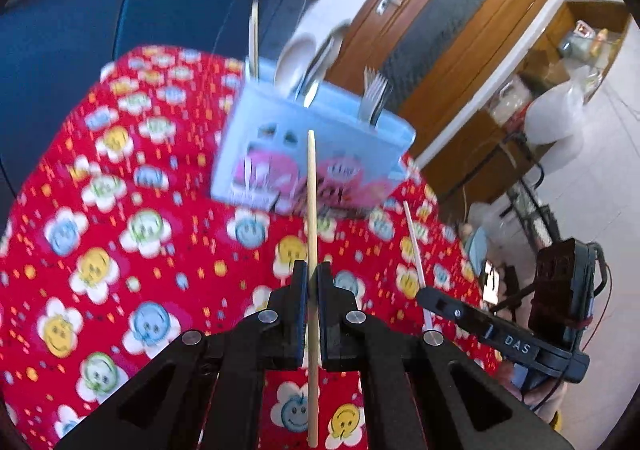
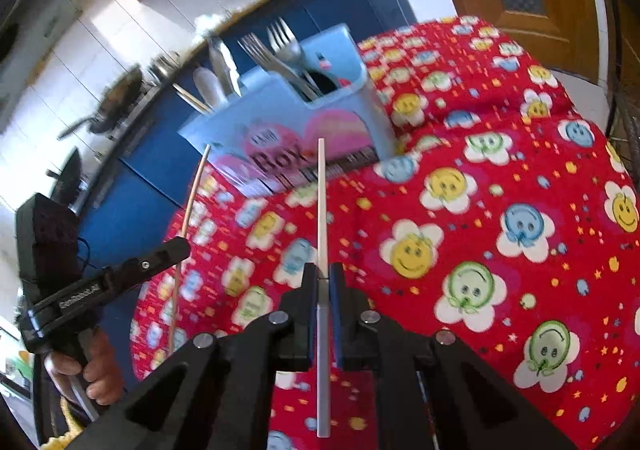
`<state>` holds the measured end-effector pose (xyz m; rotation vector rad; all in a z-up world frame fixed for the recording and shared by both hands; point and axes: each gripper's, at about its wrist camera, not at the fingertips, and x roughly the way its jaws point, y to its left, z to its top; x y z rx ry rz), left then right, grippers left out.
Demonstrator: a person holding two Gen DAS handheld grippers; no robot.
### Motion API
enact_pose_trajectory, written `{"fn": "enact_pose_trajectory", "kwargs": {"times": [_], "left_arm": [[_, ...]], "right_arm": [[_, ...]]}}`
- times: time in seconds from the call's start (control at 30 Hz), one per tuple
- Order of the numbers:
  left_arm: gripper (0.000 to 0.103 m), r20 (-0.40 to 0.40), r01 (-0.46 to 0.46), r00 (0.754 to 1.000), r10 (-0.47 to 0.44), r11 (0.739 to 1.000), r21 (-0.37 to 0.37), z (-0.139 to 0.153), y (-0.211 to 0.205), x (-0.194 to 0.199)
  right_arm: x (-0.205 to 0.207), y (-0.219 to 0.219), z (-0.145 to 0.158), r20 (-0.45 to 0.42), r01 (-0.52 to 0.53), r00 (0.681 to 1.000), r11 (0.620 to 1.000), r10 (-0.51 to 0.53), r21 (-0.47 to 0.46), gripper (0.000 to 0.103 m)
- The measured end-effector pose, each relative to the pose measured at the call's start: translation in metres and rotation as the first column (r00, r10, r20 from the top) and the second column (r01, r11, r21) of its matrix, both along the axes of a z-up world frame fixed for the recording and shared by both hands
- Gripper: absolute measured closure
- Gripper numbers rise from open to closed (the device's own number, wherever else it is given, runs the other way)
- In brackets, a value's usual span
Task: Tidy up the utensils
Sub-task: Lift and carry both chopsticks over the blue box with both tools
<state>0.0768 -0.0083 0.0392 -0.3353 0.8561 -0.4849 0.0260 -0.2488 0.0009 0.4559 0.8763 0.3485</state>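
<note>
A light blue utensil holder stands on the red flowered tablecloth, with forks, spoons and one chopstick upright in its compartments. My left gripper is shut on a wooden chopstick that points up toward the holder. My right gripper is shut on a white chopstick, also pointing at the holder. Each gripper shows in the other's view: the right one and the left one.
A blue cabinet stands behind the table. A wooden door is at the back right. A shelf with bags and boxes stands to the right. A pan sits on the counter behind the holder.
</note>
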Motion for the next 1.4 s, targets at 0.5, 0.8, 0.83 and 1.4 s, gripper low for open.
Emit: {"fn": "enact_pose_trajectory", "kwargs": {"times": [0.5,0.8,0.83,1.4], "left_arm": [[0.099,0.330,-0.137,0.936,0.126,0.991,0.010,0.065,-0.001,0.032],[0.099,0.464,-0.218,0.860,0.213,0.975,-0.043,0.088,-0.006,0.069],[0.099,0.481,-0.229,0.848,0.224,0.972,-0.049,0.089,-0.007,0.073],[0.099,0.570,-0.329,0.773,0.279,0.944,-0.016,0.048,-0.024,0.102]], "right_arm": [[0.010,0.002,0.058,0.293,0.056,0.955,0.998,-0.052,-0.007,0.095],[0.048,-0.001,0.074,0.374,0.088,0.925,0.996,-0.070,-0.032,0.095],[0.051,-0.001,0.075,0.383,0.091,0.921,0.995,-0.071,-0.034,0.095],[0.112,0.000,0.074,0.568,0.160,0.819,0.984,-0.085,-0.084,0.095]]}}
